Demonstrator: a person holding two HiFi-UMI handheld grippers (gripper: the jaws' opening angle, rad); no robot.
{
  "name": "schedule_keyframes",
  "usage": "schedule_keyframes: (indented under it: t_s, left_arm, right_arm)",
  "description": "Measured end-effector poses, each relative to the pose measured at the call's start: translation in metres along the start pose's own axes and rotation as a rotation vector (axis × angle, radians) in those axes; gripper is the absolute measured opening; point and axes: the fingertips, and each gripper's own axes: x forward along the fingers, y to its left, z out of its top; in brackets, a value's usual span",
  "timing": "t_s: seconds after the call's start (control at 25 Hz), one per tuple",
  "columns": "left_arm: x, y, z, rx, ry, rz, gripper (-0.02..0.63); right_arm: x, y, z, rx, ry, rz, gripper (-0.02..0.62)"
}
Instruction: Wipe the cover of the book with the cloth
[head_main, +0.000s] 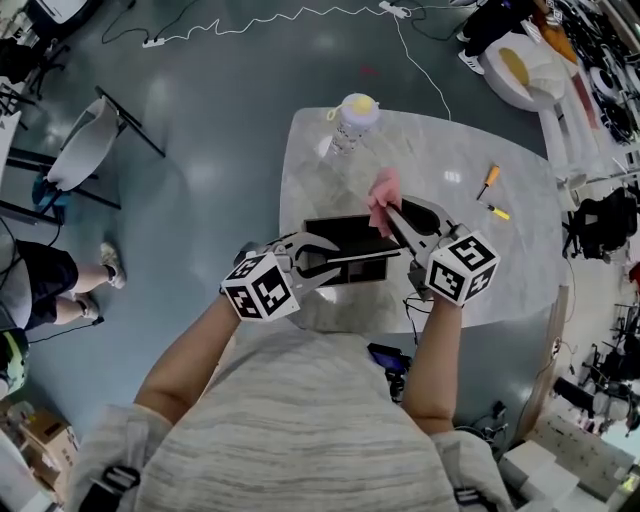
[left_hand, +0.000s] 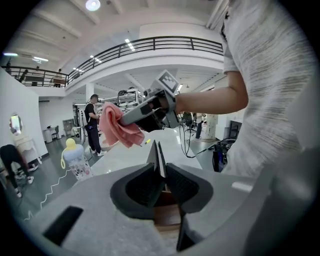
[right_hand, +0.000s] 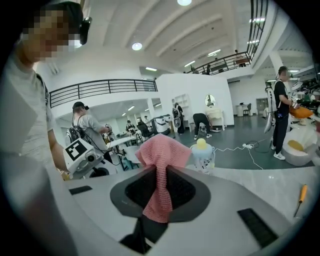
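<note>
A dark, thin book (head_main: 345, 238) is held over the marble table (head_main: 500, 280), and my left gripper (head_main: 330, 262) is shut on its near edge. In the left gripper view the book (left_hand: 158, 155) rises edge-on from between the closed pads of that left gripper (left_hand: 161, 176). My right gripper (head_main: 392, 212) is shut on a pink knitted cloth (head_main: 383, 198) just past the book's far right corner. The cloth (right_hand: 161, 155) bunches out of the right gripper (right_hand: 159, 175). From the left gripper view, the cloth (left_hand: 120, 127) hangs above and left of the book.
A baby bottle with a yellow cap (head_main: 355, 118) stands at the table's far edge. An orange-handled screwdriver (head_main: 487, 180) and a small yellow pen (head_main: 498, 212) lie at the right. Cables run off the table's near edge. People and chairs stand around the hall.
</note>
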Motion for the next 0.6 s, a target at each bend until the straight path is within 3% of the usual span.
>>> schedule_keyframes:
  t_s: [0.2,0.4,0.6]
  left_arm:
    - [0.006,0.015,-0.012,-0.053,0.009,-0.005,0.083]
    - [0.005,0.028,-0.009,-0.105,-0.042,-0.016,0.084]
    - [-0.001,0.044,-0.013,-0.137,-0.055,0.025,0.082]
  right_arm:
    - [-0.008,0.006,-0.004,0.035,-0.054,-0.004,0.049]
    - [-0.014,0.007,-0.008,0.06,-0.088,-0.014,0.049]
    - [-0.016,0.013,-0.005,0.094,-0.148,-0.005,0.049]
